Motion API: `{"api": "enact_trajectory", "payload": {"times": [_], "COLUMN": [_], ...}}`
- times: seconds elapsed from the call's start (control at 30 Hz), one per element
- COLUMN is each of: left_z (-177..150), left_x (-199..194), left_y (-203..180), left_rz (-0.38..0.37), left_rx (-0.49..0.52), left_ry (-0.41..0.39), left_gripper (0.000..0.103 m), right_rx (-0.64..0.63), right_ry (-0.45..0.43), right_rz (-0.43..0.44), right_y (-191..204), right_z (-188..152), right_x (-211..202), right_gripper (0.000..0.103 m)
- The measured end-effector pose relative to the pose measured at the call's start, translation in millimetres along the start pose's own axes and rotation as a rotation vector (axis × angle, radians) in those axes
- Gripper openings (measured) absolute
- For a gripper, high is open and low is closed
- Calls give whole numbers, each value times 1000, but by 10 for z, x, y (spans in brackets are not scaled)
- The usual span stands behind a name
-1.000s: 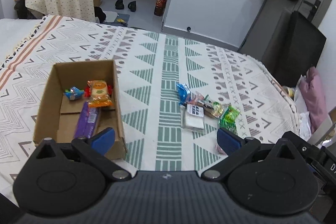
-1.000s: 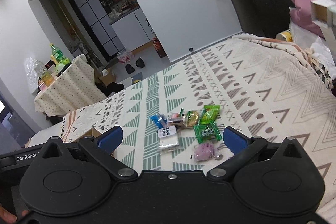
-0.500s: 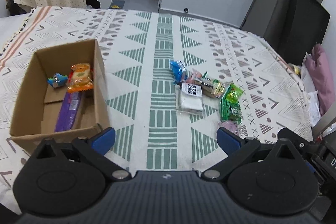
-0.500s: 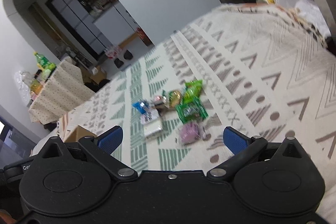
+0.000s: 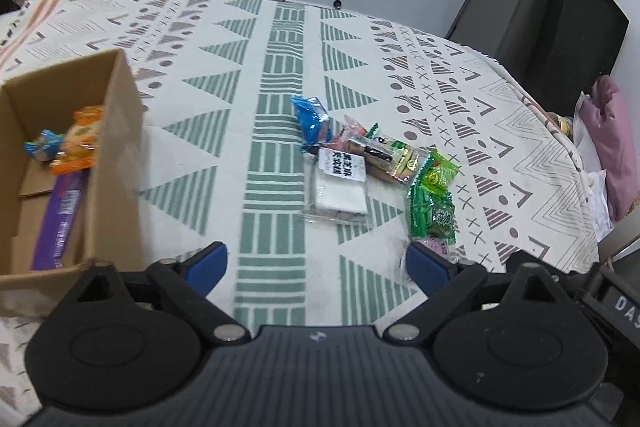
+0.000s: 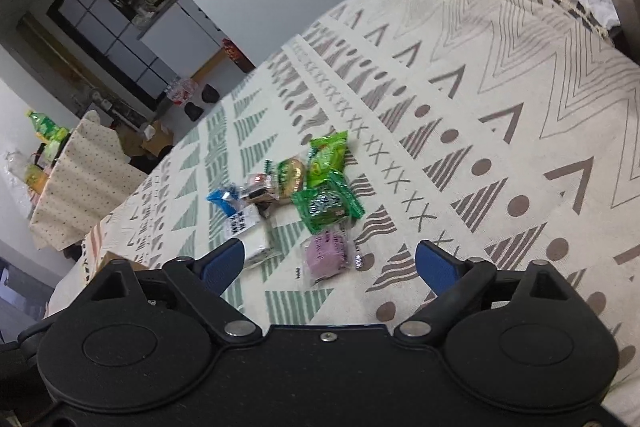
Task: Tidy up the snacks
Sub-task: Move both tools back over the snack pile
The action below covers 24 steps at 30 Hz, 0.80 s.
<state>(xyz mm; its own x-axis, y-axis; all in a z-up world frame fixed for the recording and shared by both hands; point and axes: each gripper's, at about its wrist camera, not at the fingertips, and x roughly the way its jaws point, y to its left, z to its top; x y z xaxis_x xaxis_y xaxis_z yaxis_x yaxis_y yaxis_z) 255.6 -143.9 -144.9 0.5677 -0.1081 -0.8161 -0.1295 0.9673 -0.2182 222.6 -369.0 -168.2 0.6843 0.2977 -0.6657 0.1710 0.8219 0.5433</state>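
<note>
A: Left wrist view first. What have we got?

B: The left gripper (image 5: 316,263) hangs over the patterned cloth (image 5: 276,131) with its fingers spread wide and nothing between them. A cardboard box (image 5: 108,163) sits toward the cloth's left edge and already holds an orange packet (image 5: 80,143), a small blue sweet (image 5: 42,145) and a purple bar (image 5: 60,215). The loose pile lies near the middle of the cloth: a blue packet (image 5: 312,119), a clear-wrapped white block (image 5: 340,187) and green packets (image 5: 434,203), all touching or overlapping.

A: How would the white block handle?

B: Light, I'd judge, with a slick film wrapper. The block itself looks firm enough to pinch across its short sides; the loose film edge would likely slip.

A: Right wrist view?

B: The right gripper (image 6: 330,263) is likewise released and empty, low over the cloth. A purple sweet in clear wrap (image 6: 324,253) lies just ahead, between the two fingers' line. Behind it is a green packet (image 6: 326,205), then a gold-and-green one (image 6: 290,177).

A: Where to grip the purple one?

B: On the soft body, I'd say, not the twisted ends. It looks squashy, so a gentle squeeze. It lies apart enough from the green packet to take alone.
</note>
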Motion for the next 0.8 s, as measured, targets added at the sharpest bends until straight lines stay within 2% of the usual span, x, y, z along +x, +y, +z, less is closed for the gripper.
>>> {"api": "enact_trajectory", "payload": {"times": [0.13,0.27,0.37,0.47,0.7,0.77,0.8], "left_z": [68,145,182,213,267,291,302], "left_x": [164,358,490,607,843,912,946], "left_y": [-27,-40,-43,-38,-96,-106,-117], "left_rz": [-10,-8,-9,-13,-15,-13,-13], "left_rx": [-4,1,4,2,25,29,35], "left_ry": [-7,-7,-4,-2,2,5,5], "left_gripper": [91,91,90,87,86,86,86], "right_rx": [32,35,2,31,5,-11,-29], "right_ry": [45,89,101,139,166,159,156], "right_rz": [21,-5,-34,-14,-74,-77,-86], "right_y": [-36,-26,3,-6,41,58,75], "right_z": [18,6,12,35,62,70,65], "right_x": [160,339,456,594,841,879,894], "right_gripper": [86,78,78,78,76,74,68]}}
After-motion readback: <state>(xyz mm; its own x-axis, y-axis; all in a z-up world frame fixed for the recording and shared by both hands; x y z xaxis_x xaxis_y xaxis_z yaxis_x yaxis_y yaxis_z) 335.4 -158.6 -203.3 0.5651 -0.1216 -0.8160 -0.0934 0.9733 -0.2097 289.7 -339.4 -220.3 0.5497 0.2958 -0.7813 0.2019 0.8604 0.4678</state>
